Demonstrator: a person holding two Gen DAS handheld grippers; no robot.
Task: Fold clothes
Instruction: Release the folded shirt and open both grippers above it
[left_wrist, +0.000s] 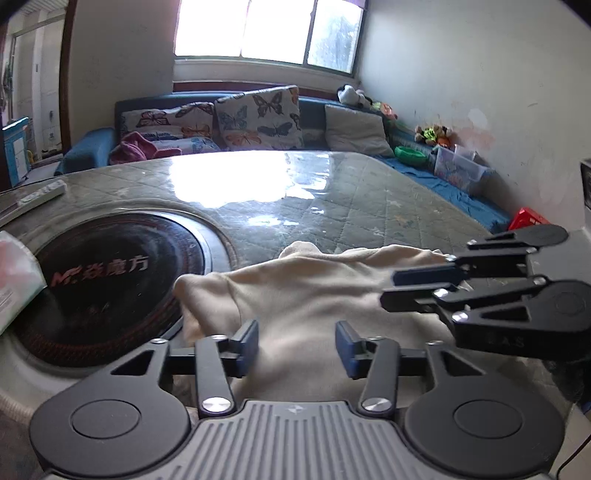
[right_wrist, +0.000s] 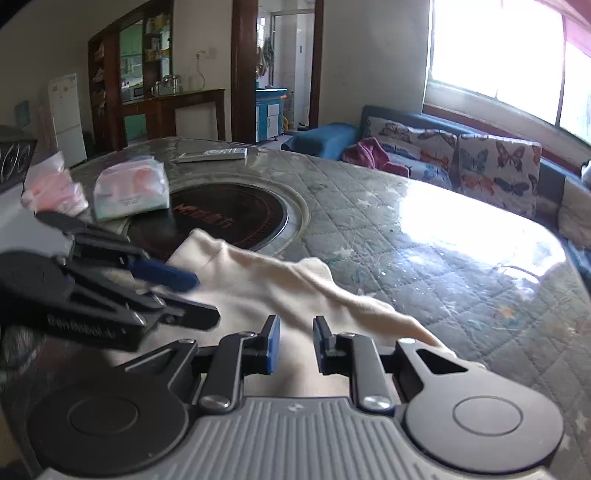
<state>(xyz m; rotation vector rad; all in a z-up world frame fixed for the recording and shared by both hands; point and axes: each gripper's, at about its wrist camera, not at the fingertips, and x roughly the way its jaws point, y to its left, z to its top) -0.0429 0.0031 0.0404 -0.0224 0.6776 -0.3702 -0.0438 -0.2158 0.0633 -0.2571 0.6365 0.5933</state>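
A cream garment (left_wrist: 303, 291) lies bunched on the glass-topped table (left_wrist: 332, 195), one edge lapping over the black round cooktop. My left gripper (left_wrist: 297, 345) hovers over its near part, open, with cloth showing below the wide gap and neither pad pressing on it. In the right wrist view the left gripper (right_wrist: 192, 295) sits at the left with its fingers apart. My right gripper (right_wrist: 295, 345) stands at a narrow gap, shut on a fold of the garment (right_wrist: 280, 284), which rises in a ridge toward it. In the left wrist view the right gripper (left_wrist: 395, 290) is at the garment's right edge.
A round black cooktop (left_wrist: 110, 280) is set into the table. A tissue pack (right_wrist: 129, 192), a pink bag (right_wrist: 51, 192) and a remote (right_wrist: 212, 155) lie on the table's far side. A blue sofa with butterfly cushions (left_wrist: 258, 118) runs behind it.
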